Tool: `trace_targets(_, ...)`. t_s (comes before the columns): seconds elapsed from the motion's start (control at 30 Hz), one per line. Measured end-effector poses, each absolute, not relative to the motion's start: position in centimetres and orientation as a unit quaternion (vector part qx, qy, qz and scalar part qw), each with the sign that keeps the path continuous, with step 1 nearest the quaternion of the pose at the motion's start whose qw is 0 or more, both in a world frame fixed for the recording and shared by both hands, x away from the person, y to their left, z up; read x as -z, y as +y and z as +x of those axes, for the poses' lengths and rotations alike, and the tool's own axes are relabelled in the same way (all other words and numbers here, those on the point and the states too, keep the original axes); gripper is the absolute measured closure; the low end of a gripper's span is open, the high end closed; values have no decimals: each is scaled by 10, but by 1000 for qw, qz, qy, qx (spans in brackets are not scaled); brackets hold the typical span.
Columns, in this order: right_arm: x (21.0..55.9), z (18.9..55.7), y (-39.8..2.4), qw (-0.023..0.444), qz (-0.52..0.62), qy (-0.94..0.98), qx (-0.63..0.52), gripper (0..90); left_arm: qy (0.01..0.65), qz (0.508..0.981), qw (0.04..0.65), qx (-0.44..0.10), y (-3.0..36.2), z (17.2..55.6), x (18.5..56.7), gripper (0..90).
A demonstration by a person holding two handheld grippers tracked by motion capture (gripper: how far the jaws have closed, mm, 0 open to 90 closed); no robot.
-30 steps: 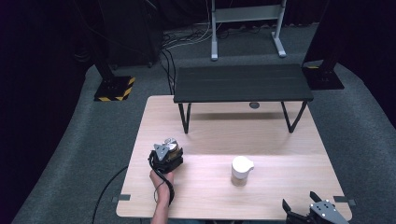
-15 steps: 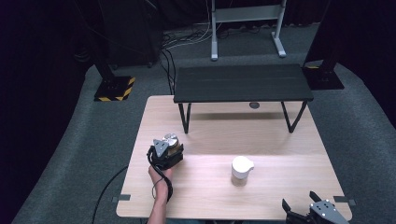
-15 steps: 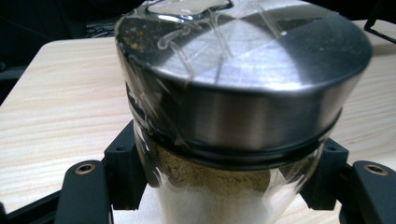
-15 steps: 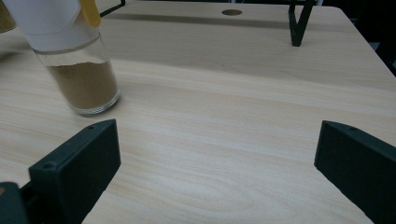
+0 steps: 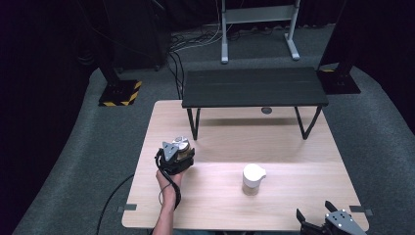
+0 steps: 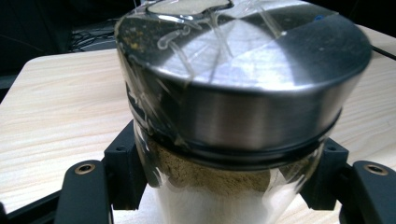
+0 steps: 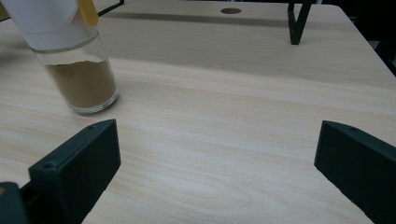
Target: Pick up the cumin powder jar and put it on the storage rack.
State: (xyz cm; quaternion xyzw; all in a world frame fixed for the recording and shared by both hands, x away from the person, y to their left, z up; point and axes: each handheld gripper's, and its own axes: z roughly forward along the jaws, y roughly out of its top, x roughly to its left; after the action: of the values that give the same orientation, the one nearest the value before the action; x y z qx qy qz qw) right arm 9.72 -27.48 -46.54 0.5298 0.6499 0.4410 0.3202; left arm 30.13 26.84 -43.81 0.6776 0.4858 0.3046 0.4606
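Note:
My left gripper [image 5: 177, 152] is shut on a glass jar [image 5: 182, 143] with a shiny metal lid, held over the left part of the wooden table [image 5: 293, 152]. In the left gripper view the jar [image 6: 238, 93] stands upright with light brown powder inside, and the black jaws press its sides just below the lid. A second glass jar [image 5: 253, 178] with a white spouted lid stands near the table's middle; it [image 7: 77, 56] is about a third full of brown powder. At the front right corner my right gripper [image 5: 314, 211] is open, its jaws [image 7: 215, 154] wide apart over bare wood.
A low black bench [image 5: 254, 87] on thin legs stands across the far half of the table, with a round hole [image 5: 266, 110] in the tabletop under it. Cables and stand bases lie on the grey floor behind and to the left.
My left gripper has risen slightly with the metal-lidded jar in it. The right gripper and the white-lidded jar have stayed where they were.

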Motion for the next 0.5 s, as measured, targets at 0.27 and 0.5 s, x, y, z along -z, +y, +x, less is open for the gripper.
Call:
trace_targets(0.27, 465, 98, -275, 319, 530, 651, -440, 0, 475, 685, 464, -300, 270, 304, 430, 308)
trace_targets(0.5, 465, 97, -275, 319, 531, 651, -439, 0, 471, 686, 470, -295, 272, 306, 425, 308)
